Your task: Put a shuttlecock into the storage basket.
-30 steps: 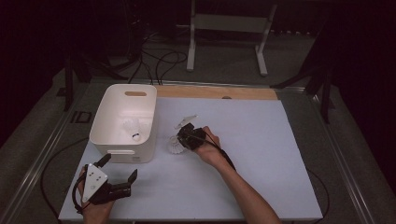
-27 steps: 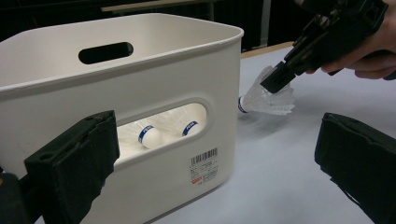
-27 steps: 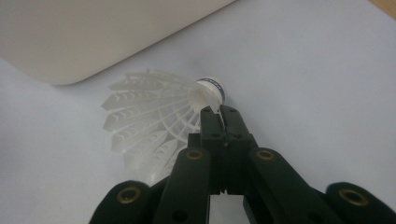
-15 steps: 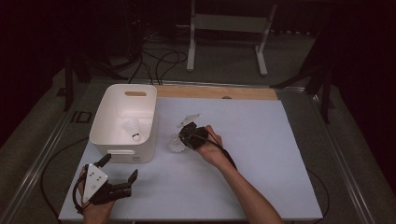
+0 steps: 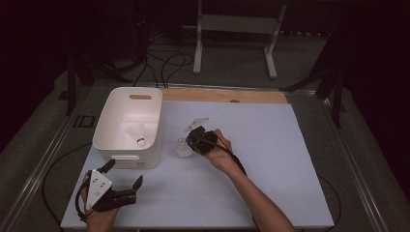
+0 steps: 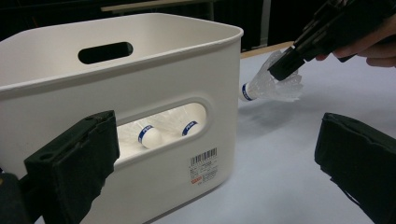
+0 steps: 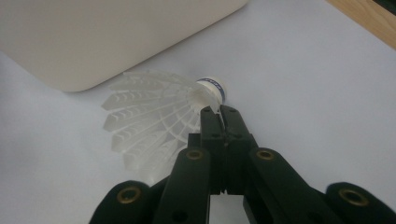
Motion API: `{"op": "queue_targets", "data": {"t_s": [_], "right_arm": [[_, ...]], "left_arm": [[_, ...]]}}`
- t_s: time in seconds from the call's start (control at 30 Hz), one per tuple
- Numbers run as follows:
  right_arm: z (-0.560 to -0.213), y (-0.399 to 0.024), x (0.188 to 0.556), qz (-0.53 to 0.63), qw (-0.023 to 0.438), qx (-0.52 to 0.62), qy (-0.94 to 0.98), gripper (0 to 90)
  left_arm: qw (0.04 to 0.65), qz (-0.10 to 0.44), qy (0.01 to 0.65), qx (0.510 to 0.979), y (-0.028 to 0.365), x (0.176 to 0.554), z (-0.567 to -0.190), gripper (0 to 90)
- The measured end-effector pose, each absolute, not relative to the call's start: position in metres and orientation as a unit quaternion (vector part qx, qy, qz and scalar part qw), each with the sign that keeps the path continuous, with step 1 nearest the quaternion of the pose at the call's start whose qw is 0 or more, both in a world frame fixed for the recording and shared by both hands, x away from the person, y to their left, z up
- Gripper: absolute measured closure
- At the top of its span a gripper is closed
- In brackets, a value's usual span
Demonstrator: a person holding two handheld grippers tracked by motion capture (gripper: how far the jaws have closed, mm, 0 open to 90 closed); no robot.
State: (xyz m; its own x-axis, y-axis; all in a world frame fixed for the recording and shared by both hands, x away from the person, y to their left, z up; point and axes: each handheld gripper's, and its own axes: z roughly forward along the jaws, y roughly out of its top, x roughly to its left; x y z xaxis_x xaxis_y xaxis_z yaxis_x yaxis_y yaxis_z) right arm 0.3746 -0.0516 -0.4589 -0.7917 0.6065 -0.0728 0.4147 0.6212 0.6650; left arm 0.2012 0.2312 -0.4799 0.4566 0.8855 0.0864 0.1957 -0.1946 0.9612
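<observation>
A white feathered shuttlecock (image 5: 183, 148) hangs just above the white table sheet, right beside the white bin (image 5: 125, 155). My right gripper (image 5: 194, 143) is shut on its skirt near the cork. In the right gripper view the closed jaws pinch the shuttlecock (image 7: 154, 116) at the right gripper's tips (image 7: 220, 114). From the left gripper view the held shuttlecock (image 6: 266, 86) points its blue-banded cork toward the bin (image 6: 177, 84), under the right gripper (image 6: 286, 64). My left gripper (image 5: 124, 172) rests open at the table's front left, nothing between its jaws.
Two more shuttlecocks (image 6: 149, 135) lie inside the bin, seen through its handle slot, and one shuttlecock (image 5: 137, 133) shows from above. A wooden strip (image 5: 222, 95) runs along the table's back edge. A metal stand (image 5: 237, 29) and cables sit on the floor beyond.
The right gripper with the shuttlecock has shifted only slightly beside the bin. The left gripper has stayed in place.
</observation>
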Motion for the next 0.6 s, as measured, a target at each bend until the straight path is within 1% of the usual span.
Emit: {"op": "queue_targets", "data": {"t_s": [0.6], "right_arm": [[-0.445, -0.056, 0.371, 0.345, 0.147, 0.291, 0.88, 89.9]], "left_arm": [[0.499, 0.345, 0.391, 0.693, 0.231, 0.201, -0.48, 0.3]]}}
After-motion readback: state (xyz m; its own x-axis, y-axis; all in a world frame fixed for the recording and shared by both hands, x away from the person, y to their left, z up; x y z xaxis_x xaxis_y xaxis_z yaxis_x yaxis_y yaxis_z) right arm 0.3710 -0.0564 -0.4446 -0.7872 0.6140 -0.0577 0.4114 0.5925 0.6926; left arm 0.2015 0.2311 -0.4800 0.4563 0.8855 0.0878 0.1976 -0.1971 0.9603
